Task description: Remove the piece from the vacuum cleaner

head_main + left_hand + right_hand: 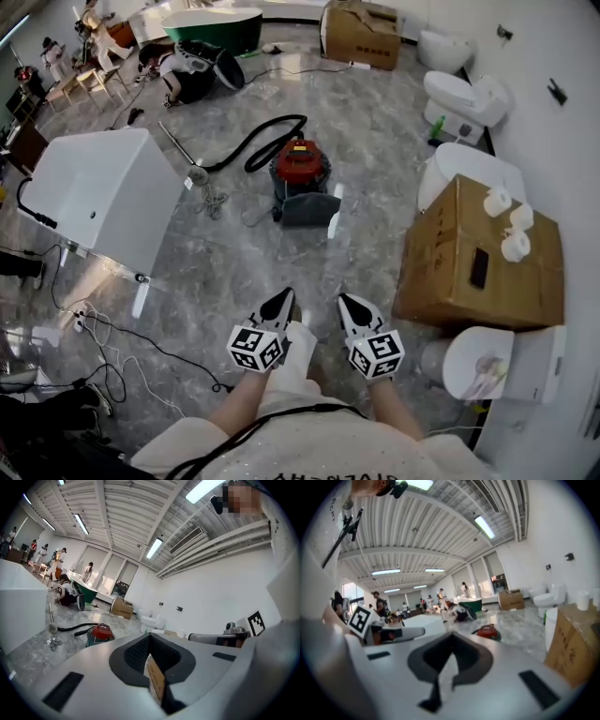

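Glossy marble floor [375, 122], loose cables [122, 347] left of your claws. Your left gripper [284, 298] and right gripper [346, 302] are clenched, empty. The vacuum cleaner [301, 167] sits well ahead. Risk: you may trip on its hose [267, 141] as you approach.

Bright, even strip lights [154, 548] overhead; floor [375, 141] glares beside the vacuum cleaner [300, 167]; fisheye edges bend, corners black.

The left gripper [284, 296] and right gripper [346, 301] match: white shells narrowing to black, pointed jaws, each with a cube [255, 347] of black-and-white square markers at the back. Seen close, the shells are smooth pale grey, with dark rectangular slots and dark, grid-textured pads [135, 652]. The person wears a cream top [309, 452] with dark lettering on it. A black cable [246, 433] runs across it.
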`<action>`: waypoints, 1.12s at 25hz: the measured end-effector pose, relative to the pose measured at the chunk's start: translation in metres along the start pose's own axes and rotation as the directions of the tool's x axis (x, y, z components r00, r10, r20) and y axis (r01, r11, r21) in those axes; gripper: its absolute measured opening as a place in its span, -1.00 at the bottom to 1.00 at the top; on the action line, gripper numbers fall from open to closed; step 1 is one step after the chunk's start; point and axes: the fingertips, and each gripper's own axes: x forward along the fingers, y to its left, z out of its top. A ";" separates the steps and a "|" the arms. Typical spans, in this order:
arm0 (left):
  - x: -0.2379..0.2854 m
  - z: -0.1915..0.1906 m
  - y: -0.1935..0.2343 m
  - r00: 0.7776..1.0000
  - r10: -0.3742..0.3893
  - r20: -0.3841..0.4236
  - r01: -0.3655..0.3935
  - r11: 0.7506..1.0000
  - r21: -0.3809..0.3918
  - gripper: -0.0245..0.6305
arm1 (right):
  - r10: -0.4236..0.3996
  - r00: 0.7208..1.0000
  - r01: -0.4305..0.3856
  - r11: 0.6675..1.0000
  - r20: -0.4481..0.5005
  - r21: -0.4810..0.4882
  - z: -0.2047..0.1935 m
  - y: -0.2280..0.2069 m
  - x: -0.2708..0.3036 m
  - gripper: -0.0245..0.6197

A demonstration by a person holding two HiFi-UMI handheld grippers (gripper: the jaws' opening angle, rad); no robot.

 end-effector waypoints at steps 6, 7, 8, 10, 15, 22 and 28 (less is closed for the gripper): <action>0.065 0.021 0.046 1.000 -0.006 -0.027 0.005 1.000 -0.007 -0.86 | -0.008 0.999 0.009 1.000 -0.036 0.012 0.016 -0.038 0.069 -0.89; 0.076 0.025 0.054 0.999 -0.009 -0.034 0.008 1.000 -0.009 -0.86 | -0.010 0.999 0.010 1.000 -0.043 0.009 0.021 -0.045 0.080 -0.89; 0.087 0.029 0.061 0.999 -0.014 -0.040 0.014 1.000 -0.010 -0.86 | -0.012 0.999 0.013 1.000 -0.049 0.006 0.025 -0.052 0.091 -0.89; 0.108 0.040 0.075 0.998 -0.029 -0.051 0.029 1.000 -0.010 -0.86 | -0.021 0.998 0.021 1.000 -0.061 0.003 0.033 -0.065 0.112 -0.89; 0.160 0.064 0.115 0.996 -0.063 -0.067 0.064 0.998 0.014 -0.86 | -0.040 0.996 0.040 0.999 -0.082 0.005 0.048 -0.095 0.169 -0.89; 0.219 0.066 0.156 0.988 -0.110 -0.113 0.110 0.994 -0.003 -0.86 | -0.040 0.993 0.042 0.999 -0.114 0.014 0.047 -0.125 0.232 -0.89; 0.246 0.043 0.181 0.982 -0.101 -0.157 0.092 0.994 -0.064 -0.86 | 0.006 0.980 -0.013 0.999 -0.198 -0.035 0.018 -0.140 0.262 -0.89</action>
